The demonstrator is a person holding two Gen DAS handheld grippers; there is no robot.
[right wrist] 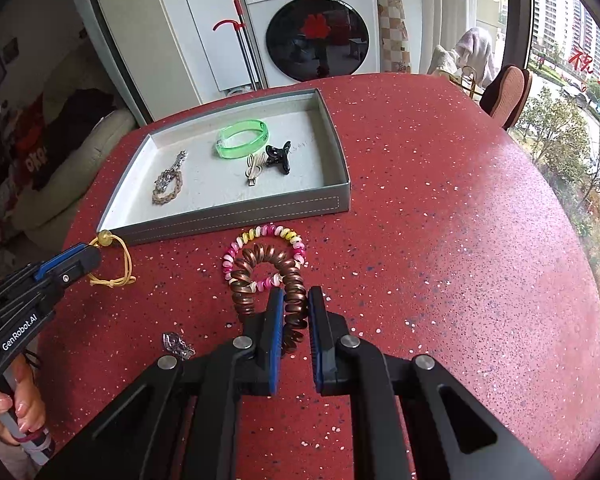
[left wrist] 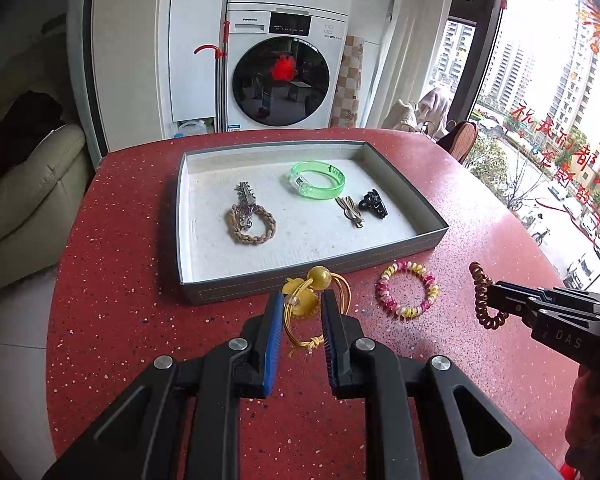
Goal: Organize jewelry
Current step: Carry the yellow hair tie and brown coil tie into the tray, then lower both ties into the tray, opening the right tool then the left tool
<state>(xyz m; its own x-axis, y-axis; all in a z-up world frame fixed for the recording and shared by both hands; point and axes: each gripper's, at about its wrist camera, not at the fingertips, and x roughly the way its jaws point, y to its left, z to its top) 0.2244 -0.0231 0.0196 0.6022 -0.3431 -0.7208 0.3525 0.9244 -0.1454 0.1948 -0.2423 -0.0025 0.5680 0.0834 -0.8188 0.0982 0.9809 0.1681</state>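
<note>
Left gripper [left wrist: 302, 300] clamped on yellow beaded hair tie [left wrist: 314, 300], right gripper [right wrist: 294, 300] pinching brown spiral hair tie [right wrist: 274, 280], both before grey tray [left wrist: 300, 282].

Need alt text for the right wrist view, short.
The right gripper is shut on a brown spiral hair tie above a red speckled table, with a pink and yellow beaded bracelet lying beyond it. At left, the left gripper holds a yellow cord hair tie near a grey tray containing a green bangle.
</note>
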